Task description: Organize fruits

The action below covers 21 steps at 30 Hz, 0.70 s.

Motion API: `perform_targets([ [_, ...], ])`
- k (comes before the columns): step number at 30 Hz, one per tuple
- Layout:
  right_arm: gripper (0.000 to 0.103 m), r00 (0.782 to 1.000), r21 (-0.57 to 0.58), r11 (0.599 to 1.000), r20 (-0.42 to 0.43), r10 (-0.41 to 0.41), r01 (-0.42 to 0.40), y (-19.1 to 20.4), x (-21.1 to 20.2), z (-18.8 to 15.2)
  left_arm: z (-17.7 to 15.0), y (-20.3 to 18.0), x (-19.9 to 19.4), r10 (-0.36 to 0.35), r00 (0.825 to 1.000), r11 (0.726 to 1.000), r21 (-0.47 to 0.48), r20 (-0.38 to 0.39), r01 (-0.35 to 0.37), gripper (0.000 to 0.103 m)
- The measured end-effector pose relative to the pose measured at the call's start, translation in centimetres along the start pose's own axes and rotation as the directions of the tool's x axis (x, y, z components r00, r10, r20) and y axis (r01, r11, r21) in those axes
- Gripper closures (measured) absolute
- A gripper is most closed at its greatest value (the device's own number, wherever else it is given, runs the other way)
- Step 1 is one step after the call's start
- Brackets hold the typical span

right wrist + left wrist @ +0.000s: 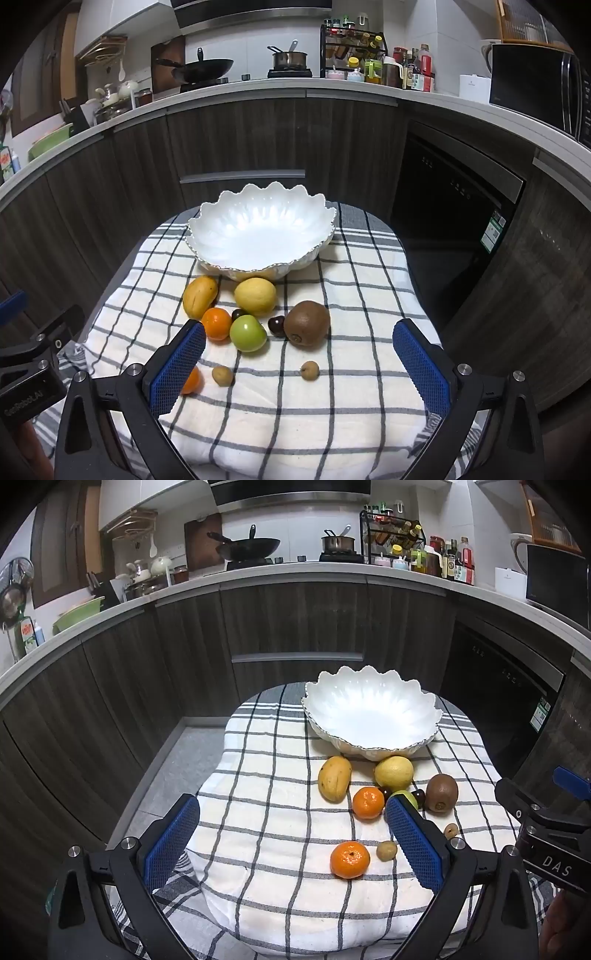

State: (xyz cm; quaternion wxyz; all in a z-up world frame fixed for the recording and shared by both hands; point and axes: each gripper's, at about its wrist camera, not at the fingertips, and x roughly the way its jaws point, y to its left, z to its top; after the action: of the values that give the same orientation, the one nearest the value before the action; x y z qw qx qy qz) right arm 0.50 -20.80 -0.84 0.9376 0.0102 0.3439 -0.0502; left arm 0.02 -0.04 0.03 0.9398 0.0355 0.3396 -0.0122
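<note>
**Hovering over loose fruit, bowl empty**

Left wrist view: the left tool (291,843) gapes wide, holding nothing; an orange (349,854) lies on the tabletop (258,775) just ahead between its fingers, the bowl (371,712) beyond.

Right wrist view: the right tool (299,363) is likewise spread and empty; the kiwi (307,323) sits straight ahead, nearer this hand.

Left claw (291,840) and right claw (299,363) side by side, tilted downward, jaws wide, empty.
</note>
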Motion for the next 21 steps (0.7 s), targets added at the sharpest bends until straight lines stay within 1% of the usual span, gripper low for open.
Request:
perform_targets([
  [7, 0.001, 1.000, 0.002, 1.000, -0.003, 0.002, -0.002, 0.02, -0.01, 0.01, -0.19, 0.16, -0.52, -0.001, 1.000, 1.000, -0.004, 0.007, 0.001, 0.000],
  [21, 0.001, 1.000, 0.003, 1.000, -0.002, 0.003, -0.003, 0.00, -0.01, 0.00, -0.02, -0.23, -0.26, -0.003, 1.000, 1.000, -0.004, 0.002, 0.003, 0.000],
])
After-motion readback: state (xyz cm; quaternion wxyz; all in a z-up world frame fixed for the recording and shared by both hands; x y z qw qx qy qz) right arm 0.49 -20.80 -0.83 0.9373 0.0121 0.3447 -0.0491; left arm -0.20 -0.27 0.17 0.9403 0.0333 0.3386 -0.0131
